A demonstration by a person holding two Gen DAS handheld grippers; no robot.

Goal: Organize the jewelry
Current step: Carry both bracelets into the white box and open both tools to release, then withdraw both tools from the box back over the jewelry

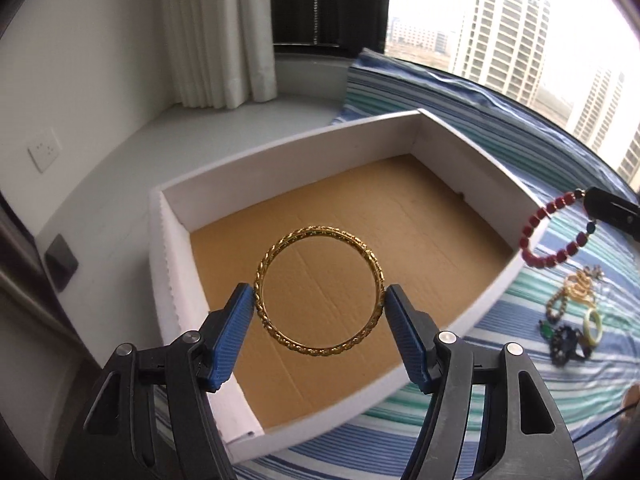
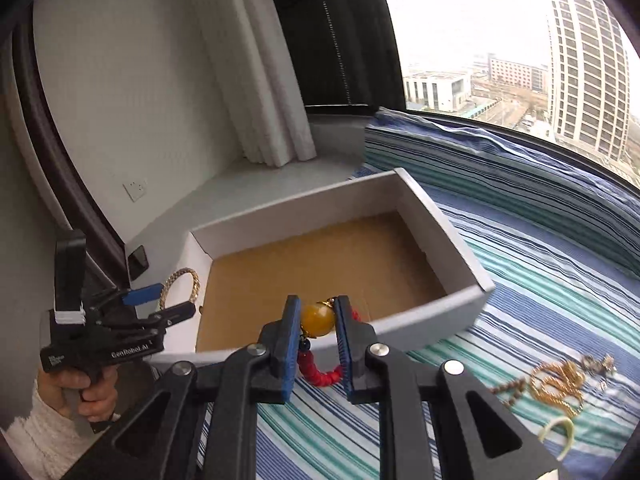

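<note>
a white box [image 1: 288, 148] with a brown cardboard floor sits on a blue and green striped bedspread [image 1: 560, 380] by a window. above the box's near side, the left gripper [image 1: 320, 300] pinches a gold bangle [image 1: 320, 292] across its width between blue pads. the right gripper [image 2: 318, 320], over the box's near rim, clamps the amber bead of a red bead bracelet [image 2: 320, 372], its red loop dangling below. right of the box, a jewelry pile [image 2: 560, 384] lies on the bedspread.
</note>
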